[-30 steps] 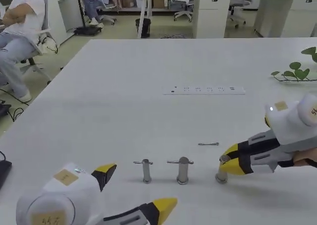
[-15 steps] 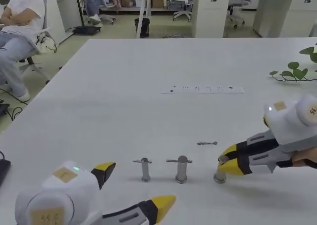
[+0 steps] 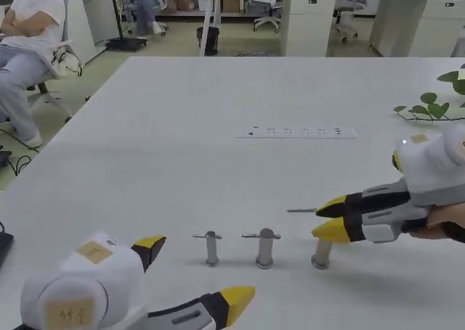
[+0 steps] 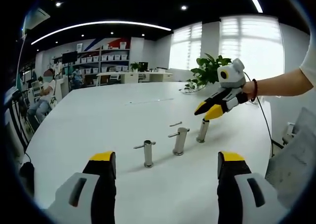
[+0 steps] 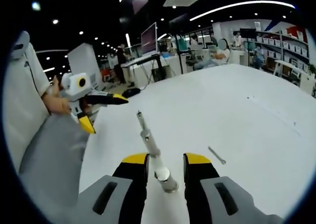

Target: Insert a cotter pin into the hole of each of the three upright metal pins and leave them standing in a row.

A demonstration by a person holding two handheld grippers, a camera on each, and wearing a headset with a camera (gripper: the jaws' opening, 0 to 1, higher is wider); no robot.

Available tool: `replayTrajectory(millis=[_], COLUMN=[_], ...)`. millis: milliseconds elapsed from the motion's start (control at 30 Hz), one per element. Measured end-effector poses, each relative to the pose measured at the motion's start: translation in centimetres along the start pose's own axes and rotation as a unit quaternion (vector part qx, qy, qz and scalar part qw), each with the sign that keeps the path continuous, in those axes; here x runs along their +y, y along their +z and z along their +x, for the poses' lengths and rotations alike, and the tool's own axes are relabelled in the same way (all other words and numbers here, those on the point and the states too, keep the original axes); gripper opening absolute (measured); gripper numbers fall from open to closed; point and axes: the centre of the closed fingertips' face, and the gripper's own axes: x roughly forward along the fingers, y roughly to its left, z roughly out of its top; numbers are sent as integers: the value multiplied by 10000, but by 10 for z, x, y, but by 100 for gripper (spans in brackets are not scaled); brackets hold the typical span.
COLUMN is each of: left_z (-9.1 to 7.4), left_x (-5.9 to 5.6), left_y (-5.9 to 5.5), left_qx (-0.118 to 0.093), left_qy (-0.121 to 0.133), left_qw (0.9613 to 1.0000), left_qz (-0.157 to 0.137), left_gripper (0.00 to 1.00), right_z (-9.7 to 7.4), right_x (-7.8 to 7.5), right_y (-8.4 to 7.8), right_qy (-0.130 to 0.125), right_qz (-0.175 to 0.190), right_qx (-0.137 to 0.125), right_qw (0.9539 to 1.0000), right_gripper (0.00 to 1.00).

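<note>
While my right gripper [image 3: 320, 222] hangs narrowly parted over the bare pin [image 3: 320, 254], a careless jaw could topple it; my left gripper [image 3: 197, 272] rests wide apart.

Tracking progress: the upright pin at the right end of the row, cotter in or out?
Out. Right-end pin shows a bare top; a loose cotter pin lies on the table behind it.

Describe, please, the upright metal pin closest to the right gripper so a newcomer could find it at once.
On the white workbench, three metal pins stand in a row. It is the right-end pin, at the right gripper's yellow tips. Unlike the left pin and middle pin, it has no cotter pin through its top.
</note>
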Motion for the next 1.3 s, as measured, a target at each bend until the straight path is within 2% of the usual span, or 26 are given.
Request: replayTrajectory(millis=[167,533,600,733,1067,1300], left_z=[0,0,0,0,-2,-2], left_x=[-1,-1,0,2,8,10], left_y=[1,2,2,2,2,2], left_qx=[8,-2,-3,-5,-47,-59], left_qy=[-10,-9,0,18,113,156], left_qw=[10000,9999,9999,10000,9999,9999], left_qz=[33,100,103,86,23,4], left_gripper=[86,86,86,84,82,81], right_z=[0,9,12,18,30,33], right_x=[-16,-50,-56,-66,-84,-92], right_y=[4,-6,-9,-16,-31,-39], right_qy=[-242,-623,-659,-723,-812,-860], right_qz=[-10,-248,-338,-280,-174,-235], right_qx=[97,630,761,953,1165,1374], right_qw=[9997,9958,9944,9924,9897,9865], right_gripper=[29,29,28,28,26,25])
